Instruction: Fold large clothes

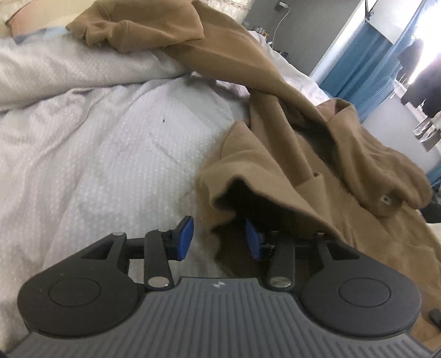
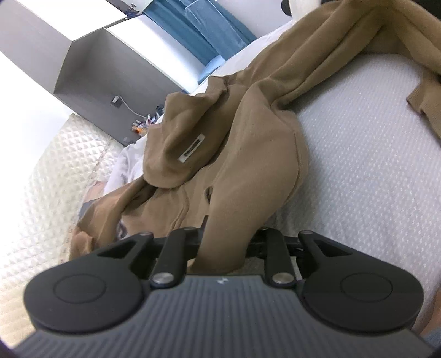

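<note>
A tan hoodie (image 1: 289,154) lies crumpled on the pale grey bed cover (image 1: 110,151), with one sleeve and its ribbed cuff (image 1: 93,33) stretched to the far left. My left gripper (image 1: 218,238) is at the hoodie's near hem. Its jaws stand apart: the right blue pad (image 1: 252,239) is tucked under the lifted fabric edge and the left pad (image 1: 184,236) is clear of it. In the right wrist view a fold of the hoodie (image 2: 248,154) runs down into my right gripper (image 2: 224,245), which is shut on it. The cloth hides the fingertips. The neck label (image 2: 192,151) shows on the hood.
The bed cover (image 2: 372,165) spreads wide on the right. A cream quilted surface (image 2: 55,179) lies to the left. Behind are a grey wall with a plugged charger (image 2: 117,100), small items (image 2: 143,125) and blue curtains (image 1: 358,63). A pillow (image 1: 22,22) sits at the far left.
</note>
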Action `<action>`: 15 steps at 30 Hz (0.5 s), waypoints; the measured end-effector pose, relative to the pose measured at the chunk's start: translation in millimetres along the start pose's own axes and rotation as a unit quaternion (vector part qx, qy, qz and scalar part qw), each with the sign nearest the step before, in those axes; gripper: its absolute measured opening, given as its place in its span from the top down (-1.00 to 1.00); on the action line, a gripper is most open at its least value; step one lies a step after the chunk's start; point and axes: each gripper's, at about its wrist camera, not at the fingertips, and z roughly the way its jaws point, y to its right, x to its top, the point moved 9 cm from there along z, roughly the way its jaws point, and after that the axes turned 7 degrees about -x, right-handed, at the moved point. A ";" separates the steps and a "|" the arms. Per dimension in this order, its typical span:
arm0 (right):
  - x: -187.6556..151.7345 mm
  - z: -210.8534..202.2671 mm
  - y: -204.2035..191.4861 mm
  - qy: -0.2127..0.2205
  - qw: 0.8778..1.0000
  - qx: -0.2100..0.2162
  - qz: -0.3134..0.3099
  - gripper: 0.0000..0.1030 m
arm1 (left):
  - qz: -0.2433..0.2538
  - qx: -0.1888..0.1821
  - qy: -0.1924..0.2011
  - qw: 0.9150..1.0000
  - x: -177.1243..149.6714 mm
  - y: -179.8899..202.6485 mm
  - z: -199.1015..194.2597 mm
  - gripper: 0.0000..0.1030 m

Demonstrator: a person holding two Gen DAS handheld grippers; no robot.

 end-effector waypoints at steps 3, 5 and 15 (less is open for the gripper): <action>1.6 -2.0 3.7 0.006 1.000 -0.015 -0.015 0.57 | 0.021 0.032 0.018 0.999 6.4 3.4 11.1 0.02; 1.2 -3.0 12.1 0.000 1.000 -0.025 -0.014 0.57 | 0.034 0.052 0.043 0.997 14.8 5.0 14.4 0.03; 3.4 -7.6 11.8 -0.023 0.998 -0.045 -0.035 0.60 | 0.069 0.044 0.028 0.996 39.1 -5.1 -2.6 0.94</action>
